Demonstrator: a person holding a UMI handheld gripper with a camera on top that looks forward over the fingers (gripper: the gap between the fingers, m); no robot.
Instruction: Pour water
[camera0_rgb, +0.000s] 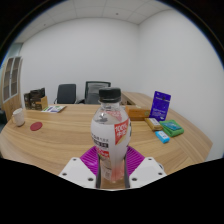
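A: What's on the far left of the table (60, 135)?

B: A pale cup (18, 116) near the edge, then a small round red thing (36, 127) lying flat on the wood just beside it. Behind those, a brown bag or box (35, 99) stands upright against the wall side.

A: And the surface itself?

B: Light wood grain, a long conference table with a rounded edge. A white sheet of paper (56, 108) lies flat toward the far side. Two dark office chairs (82, 93) are pulled up behind it, under a plain white wall (70, 55). There's a framed panel or window (10, 75) on the left wall; I can't tell which.

A: Where's the bottle?

B: The bottle (110, 140) stands upright in the middle, just ahead of the camera, black cap on, white label with red and pink print, clear below. It sits between the gripper (111, 172) fingers, whose magenta pads (92, 157) lie against its sides, left and right. The jaws look closed on it, both pressing.

A: Further right?

B: A cardboard box (137, 103) near the far wall, a purple package (161, 104) standing upright, a green box (173, 128) lying flat beside it, and a small blue and white pack (162, 136) just in front of that, all well apart from the bottle.
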